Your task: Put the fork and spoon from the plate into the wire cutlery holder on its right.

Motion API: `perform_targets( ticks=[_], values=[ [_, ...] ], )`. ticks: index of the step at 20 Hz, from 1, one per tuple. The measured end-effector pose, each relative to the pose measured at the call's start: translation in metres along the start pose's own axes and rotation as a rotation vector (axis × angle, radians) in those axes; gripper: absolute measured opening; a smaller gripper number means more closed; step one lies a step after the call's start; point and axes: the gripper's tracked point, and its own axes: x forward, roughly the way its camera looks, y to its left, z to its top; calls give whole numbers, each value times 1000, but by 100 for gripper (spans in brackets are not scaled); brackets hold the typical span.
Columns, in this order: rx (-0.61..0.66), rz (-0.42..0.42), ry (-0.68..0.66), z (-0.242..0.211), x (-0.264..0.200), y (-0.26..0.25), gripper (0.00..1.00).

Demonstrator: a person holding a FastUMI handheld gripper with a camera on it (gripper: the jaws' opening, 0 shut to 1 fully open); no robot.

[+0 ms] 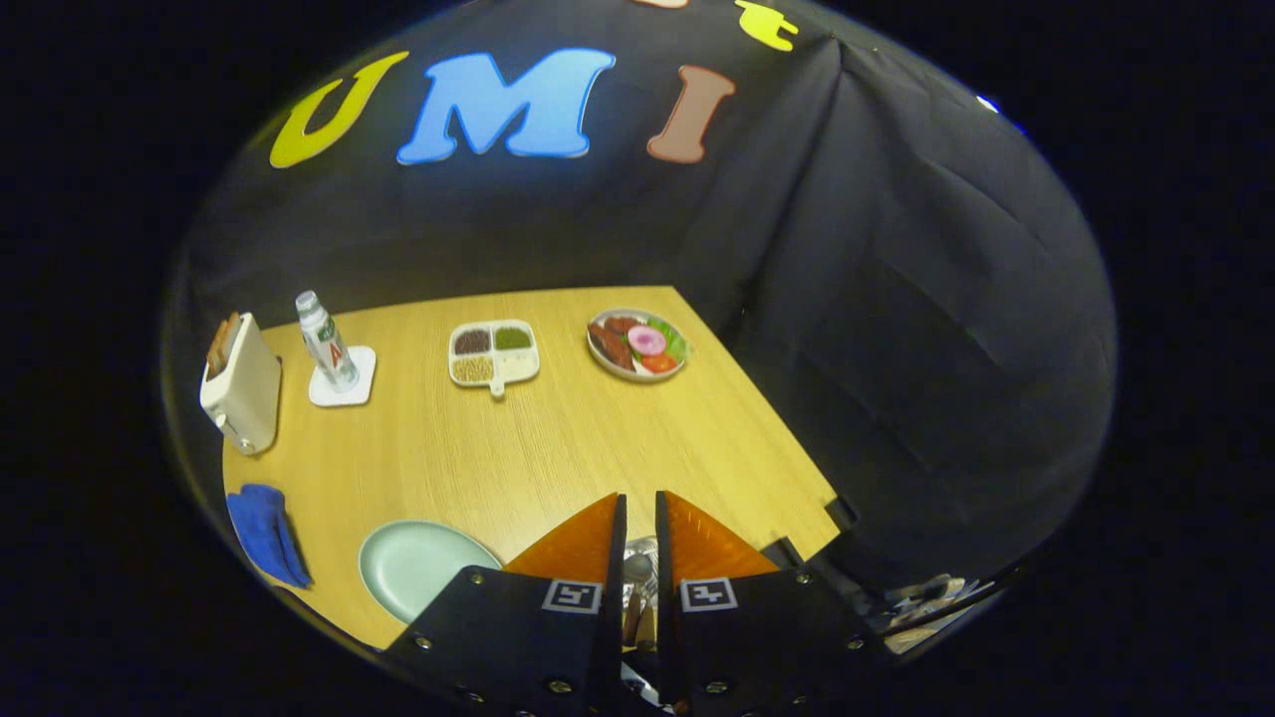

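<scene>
The gripper (638, 518) has its fingers almost together. In the thin gap show a shiny spoon-like piece (637, 570) and a silver wire cutlery holder (647, 546). Whether the piece is held, I cannot tell. The round pale green plate (418, 563) sits just left. Stay straight over the wires.

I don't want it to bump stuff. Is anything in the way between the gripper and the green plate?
Nothing visible is. The plate lies just left of the gripper, only bare table between. Its fingers are almost together, with something shiny in the gap; I cannot tell what.
</scene>
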Motion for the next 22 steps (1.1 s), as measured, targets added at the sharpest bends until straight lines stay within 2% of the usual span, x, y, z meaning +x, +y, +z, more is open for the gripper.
perform_targets(
  ticks=[5,10,16,22],
  values=[
    [38,51,-317,86,-54,2,15],
    [68,120,-544,147,-116,8,14],
    [105,212,-713,188,-163,25,14],
    [123,239,-741,198,-175,25,14]
  ],
)
